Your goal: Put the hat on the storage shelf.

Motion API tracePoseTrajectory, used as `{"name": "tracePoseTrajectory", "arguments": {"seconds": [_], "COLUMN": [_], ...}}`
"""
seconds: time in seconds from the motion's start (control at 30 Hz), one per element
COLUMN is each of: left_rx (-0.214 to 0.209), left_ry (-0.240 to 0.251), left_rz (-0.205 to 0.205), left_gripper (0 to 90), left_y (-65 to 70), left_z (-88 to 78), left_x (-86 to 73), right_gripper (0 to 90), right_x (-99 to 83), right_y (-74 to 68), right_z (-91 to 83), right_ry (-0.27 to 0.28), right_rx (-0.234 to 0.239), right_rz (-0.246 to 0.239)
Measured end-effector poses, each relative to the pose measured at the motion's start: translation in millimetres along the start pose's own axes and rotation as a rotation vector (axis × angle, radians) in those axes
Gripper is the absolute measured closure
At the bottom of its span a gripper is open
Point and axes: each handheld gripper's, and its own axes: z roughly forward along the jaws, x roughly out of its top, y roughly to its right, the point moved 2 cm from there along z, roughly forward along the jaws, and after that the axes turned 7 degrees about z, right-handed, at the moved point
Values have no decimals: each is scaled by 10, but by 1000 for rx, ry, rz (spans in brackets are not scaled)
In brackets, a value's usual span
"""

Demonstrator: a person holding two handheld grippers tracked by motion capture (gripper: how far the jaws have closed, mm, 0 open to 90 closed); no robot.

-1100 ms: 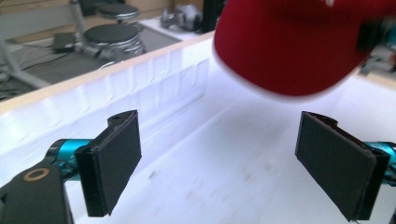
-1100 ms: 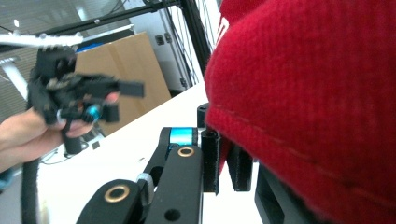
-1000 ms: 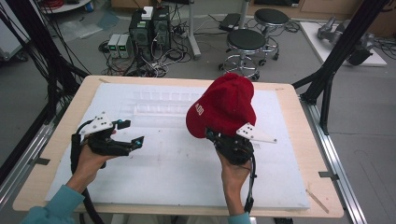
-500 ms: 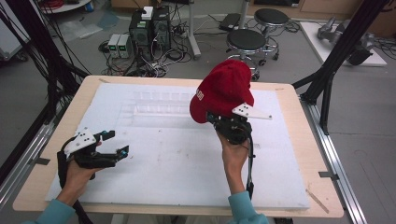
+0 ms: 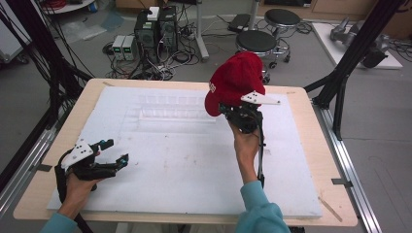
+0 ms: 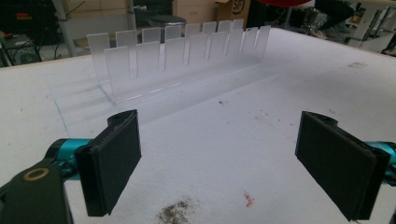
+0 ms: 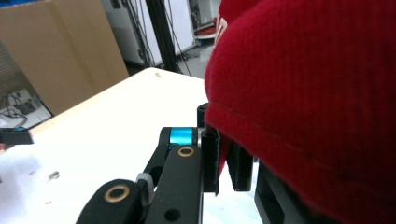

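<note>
Right hand-held gripper (image 5: 232, 108) clamped on red cap (image 5: 235, 80), held above surface (image 5: 194, 160); left hand-held gripper (image 5: 112, 151) jaws wide, empty.

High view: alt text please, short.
A right gripper holds a red cap up above a white table. The left gripper hovers low, jaws open and empty, near a clear slotted rack.

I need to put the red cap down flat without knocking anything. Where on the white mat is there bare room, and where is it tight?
The white mat lies bare between the left gripper and the right gripper, and along its near edge. The right strip, beside the red cap, is bare too. It is tight at the far side, where the clear slotted rack stands.
</note>
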Motion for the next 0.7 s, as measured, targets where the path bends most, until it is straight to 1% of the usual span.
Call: {"name": "tracePoseTrajectory", "arguments": {"seconds": [0.1, 0.2, 0.23, 0.3, 0.4, 0.43, 0.6, 0.7], "left_rx": [15, 31, 34, 36, 24, 26, 32, 49], "left_ry": [4, 11, 3, 14, 30, 35, 35, 33], "left_rz": [6, 1, 5, 5, -5, -5, -2, -20], "left_gripper": [146, 145, 145, 145, 145, 145, 151, 157], "left_y": [-9, -22, -28, -28, -36, -39, -28, -41], "left_z": [0, -6, -9, -17, -32, -37, -36, -40], "left_x": [-26, -66, -80, -98, -102, -103, -106, -110], "right_gripper": [853, 853, 853, 853, 853, 853, 853, 852], "right_x": [68, 99, 104, 102, 75, 65, 28, 6], "right_y": [45, 75, 83, 108, 142, 152, 180, 175], "right_z": [57, 111, 132, 170, 232, 249, 333, 374], "right_ry": [-11, -22, -29, -33, -56, -62, -88, -107], "right_rx": [-12, -20, -24, -29, -41, -40, -57, -72], "right_rz": [-15, -26, -25, -26, -26, -23, -23, -35]}}
